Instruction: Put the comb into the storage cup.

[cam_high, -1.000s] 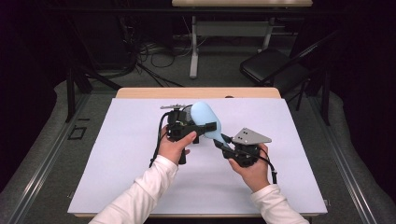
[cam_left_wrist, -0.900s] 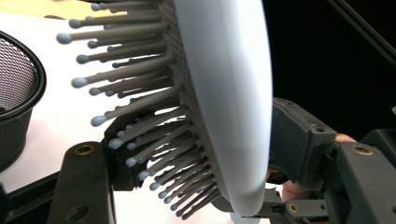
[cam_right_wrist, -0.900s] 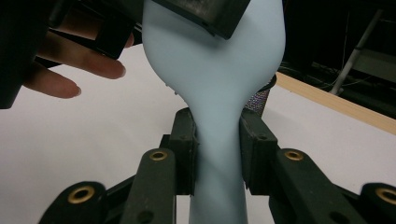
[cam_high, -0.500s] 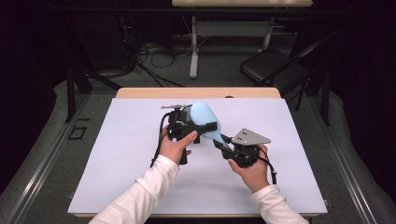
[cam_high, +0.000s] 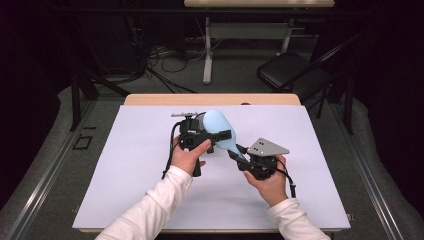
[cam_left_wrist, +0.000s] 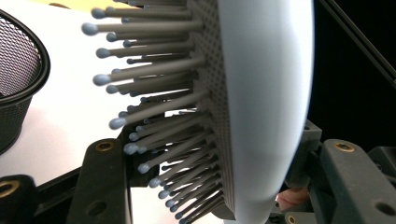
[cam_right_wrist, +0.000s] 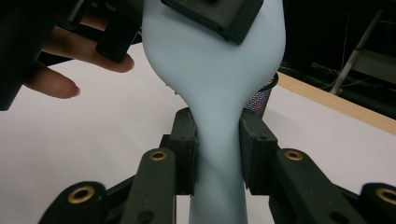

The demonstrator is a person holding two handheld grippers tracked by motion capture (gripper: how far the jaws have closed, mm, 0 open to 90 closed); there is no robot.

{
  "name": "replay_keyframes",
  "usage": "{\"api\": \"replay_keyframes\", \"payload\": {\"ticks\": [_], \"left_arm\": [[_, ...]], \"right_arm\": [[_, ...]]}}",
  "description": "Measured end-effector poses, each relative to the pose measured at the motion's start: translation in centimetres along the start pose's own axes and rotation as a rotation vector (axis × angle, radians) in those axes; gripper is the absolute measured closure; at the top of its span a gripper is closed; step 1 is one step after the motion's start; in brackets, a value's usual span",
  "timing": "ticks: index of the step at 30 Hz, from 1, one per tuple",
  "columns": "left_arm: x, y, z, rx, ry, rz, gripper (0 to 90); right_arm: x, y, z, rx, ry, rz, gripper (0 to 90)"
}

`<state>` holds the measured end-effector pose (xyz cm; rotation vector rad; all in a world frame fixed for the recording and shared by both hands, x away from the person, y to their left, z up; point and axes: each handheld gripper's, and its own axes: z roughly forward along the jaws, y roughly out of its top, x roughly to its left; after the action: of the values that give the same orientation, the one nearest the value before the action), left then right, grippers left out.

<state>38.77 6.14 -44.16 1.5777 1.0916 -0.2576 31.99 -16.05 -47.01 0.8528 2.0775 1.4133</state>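
Observation:
A light blue hairbrush (cam_high: 220, 131) is held up over the white table between both grippers. My right gripper (cam_high: 238, 151) is shut on its slim handle (cam_right_wrist: 217, 154), one pad on each side. My left gripper (cam_high: 215, 137) spans the oval head. Its jaws have just been closing, with the head between them. In the left gripper view, one jaw meets the grey bristles (cam_left_wrist: 154, 116) and the other sits against the smooth back (cam_left_wrist: 271, 93). A left pad (cam_right_wrist: 215, 14) presses on the back of the brush head.
A black wire-mesh cup (cam_left_wrist: 18, 70) stands on the table just behind the brush, and its rim (cam_right_wrist: 262, 95) peeks past the handle. The white sheet (cam_high: 150, 200) covers the tabletop up to a wooden far edge (cam_high: 210, 99). A dark chair (cam_high: 295, 75) stands on the floor beyond.
My left gripper's jaws have drawn in around the brush head. Both hands and the brush have stayed where they were.

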Motion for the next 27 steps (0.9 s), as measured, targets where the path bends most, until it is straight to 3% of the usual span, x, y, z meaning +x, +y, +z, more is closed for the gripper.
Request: {"api": "replay_keyframes", "payload": {"ticks": [18, 27], "left_arm": [[0.03, 0.09, -0.06, 0.017, -0.028, -0.046, 47.0], [-0.10, 0.11, -0.10, 0.022, -0.017, -0.054, 47.8]], "right_arm": [[0.01, -0.08, 0.05, -0.006, 0.002, 0.002, 69.8], [0.02, -0.18, 0.13, -0.009, 0.006, 0.010, 69.7]]}}
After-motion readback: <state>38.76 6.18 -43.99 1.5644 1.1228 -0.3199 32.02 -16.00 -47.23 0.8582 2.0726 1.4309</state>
